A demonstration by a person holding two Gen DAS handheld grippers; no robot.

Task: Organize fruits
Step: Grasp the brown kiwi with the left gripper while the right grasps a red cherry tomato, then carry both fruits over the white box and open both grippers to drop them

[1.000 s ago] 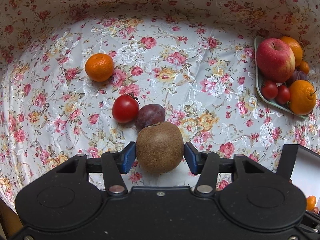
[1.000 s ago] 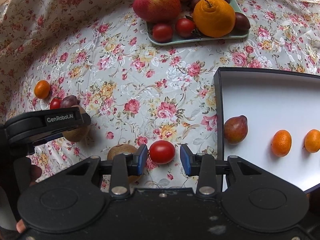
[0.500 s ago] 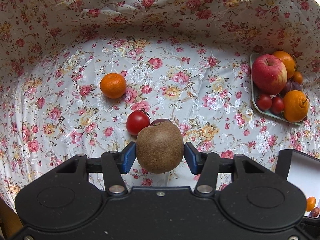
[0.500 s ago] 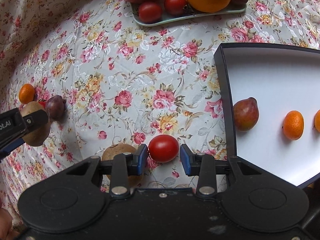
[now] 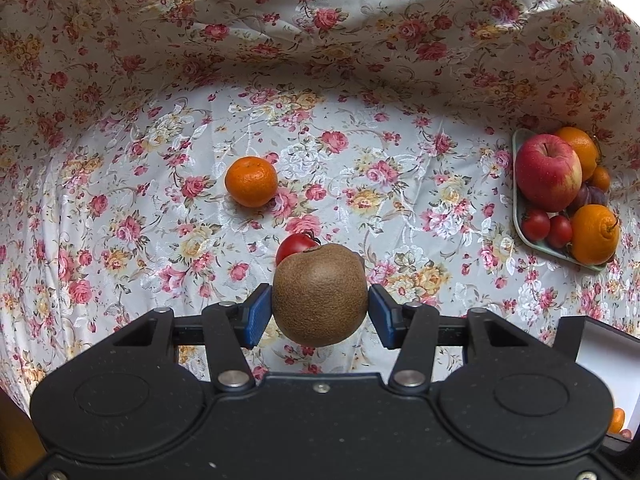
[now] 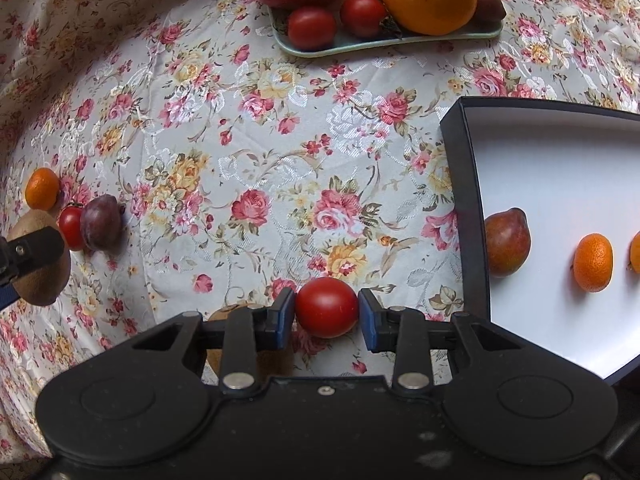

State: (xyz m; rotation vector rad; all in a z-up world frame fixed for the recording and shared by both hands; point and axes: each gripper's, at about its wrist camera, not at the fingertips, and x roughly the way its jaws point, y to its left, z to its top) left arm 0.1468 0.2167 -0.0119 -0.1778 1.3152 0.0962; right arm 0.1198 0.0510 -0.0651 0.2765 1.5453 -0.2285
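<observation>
My left gripper (image 5: 320,312) is shut on a brown kiwi (image 5: 320,294) and holds it above the floral cloth. A red tomato (image 5: 294,246) lies on the cloth just behind it, and a mandarin (image 5: 251,181) farther back left. My right gripper (image 6: 326,314) is shut on a red tomato (image 6: 326,306) beside the black box with white floor (image 6: 560,184). The box holds a reddish pear (image 6: 507,242) and a mandarin (image 6: 593,262). In the right wrist view the left gripper's kiwi (image 6: 40,280) shows at far left, with a tomato (image 6: 70,227), a plum (image 6: 100,227) and a mandarin (image 6: 42,188).
A green plate (image 6: 360,44) at the back holds an apple (image 5: 547,172), oranges, tomatoes and plums. A second kiwi (image 6: 230,314) lies on the cloth under my right gripper. The cloth rises as a wall behind.
My left gripper has lifted the kiwi and pulled back, so the plum is now hidden behind it. My right gripper has carried the tomato forward and lower, closer to the box edge.
</observation>
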